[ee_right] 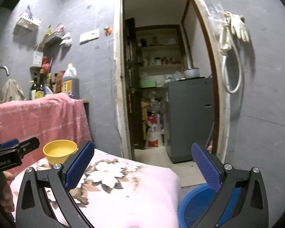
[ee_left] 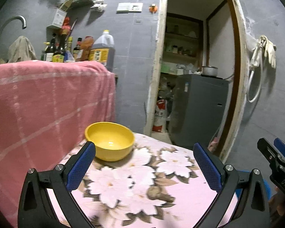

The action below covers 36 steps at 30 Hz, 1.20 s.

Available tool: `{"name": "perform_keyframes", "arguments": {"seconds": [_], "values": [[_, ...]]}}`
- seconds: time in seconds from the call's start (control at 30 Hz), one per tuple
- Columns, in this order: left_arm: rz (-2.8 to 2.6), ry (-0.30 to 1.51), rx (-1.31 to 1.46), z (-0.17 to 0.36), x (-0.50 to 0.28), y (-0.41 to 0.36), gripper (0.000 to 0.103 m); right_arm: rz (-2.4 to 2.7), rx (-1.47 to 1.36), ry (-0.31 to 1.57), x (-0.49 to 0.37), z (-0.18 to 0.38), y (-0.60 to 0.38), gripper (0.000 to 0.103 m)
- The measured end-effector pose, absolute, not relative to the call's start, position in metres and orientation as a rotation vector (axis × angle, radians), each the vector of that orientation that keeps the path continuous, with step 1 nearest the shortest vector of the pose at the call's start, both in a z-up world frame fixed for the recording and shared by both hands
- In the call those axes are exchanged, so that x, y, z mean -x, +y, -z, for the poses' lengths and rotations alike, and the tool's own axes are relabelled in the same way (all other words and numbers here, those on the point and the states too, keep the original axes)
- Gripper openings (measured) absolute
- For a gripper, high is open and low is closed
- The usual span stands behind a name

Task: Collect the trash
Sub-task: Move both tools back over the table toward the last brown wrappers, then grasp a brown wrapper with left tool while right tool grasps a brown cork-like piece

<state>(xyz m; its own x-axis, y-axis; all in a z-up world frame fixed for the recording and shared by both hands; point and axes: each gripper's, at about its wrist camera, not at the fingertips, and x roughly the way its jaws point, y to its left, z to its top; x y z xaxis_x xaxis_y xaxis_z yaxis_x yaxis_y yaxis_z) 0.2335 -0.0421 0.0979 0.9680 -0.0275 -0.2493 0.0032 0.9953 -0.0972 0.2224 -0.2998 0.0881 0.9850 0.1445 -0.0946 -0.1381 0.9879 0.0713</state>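
A yellow bowl stands empty at the far left corner of a table draped in a pink floral cloth. My left gripper hovers open above the cloth, its left finger close beside the bowl, nothing between the blue pads. The right gripper is open too, held over the table's right edge, with a blue basin on the floor under its right finger. The bowl shows to its left. No trash item is visible on the cloth. Each gripper appears in the other's view: the right gripper, the left gripper.
A pink towel covers a counter on the left, with sauce bottles, an oil jug and a faucet behind. An open doorway leads to shelves, a grey appliance and a sack. A glove and hose hang on the right wall.
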Motion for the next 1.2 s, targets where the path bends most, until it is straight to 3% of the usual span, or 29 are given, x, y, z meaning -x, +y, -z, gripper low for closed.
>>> {"name": "perform_keyframes", "arguments": {"seconds": [0.57, 0.97, 1.13, 1.2], "values": [[-0.067, 0.304, 0.103, -0.067, -0.224, 0.012, 0.101, -0.343, -0.032, 0.152, -0.240, -0.066, -0.252, 0.103], [-0.014, 0.444, 0.060, -0.048, -0.253, 0.012, 0.101, -0.452, 0.043, 0.371, -0.276, -0.033, -0.227, 0.103], [0.014, 0.516, 0.067, -0.040, -0.270, 0.012, 0.100, -0.494, 0.061, 0.454, -0.286, -0.022, -0.218, 0.094], [0.029, 0.551, 0.070, -0.037, -0.277, 0.011, 0.100, -0.514, 0.053, 0.496, -0.292, -0.018, -0.217, 0.082]]}}
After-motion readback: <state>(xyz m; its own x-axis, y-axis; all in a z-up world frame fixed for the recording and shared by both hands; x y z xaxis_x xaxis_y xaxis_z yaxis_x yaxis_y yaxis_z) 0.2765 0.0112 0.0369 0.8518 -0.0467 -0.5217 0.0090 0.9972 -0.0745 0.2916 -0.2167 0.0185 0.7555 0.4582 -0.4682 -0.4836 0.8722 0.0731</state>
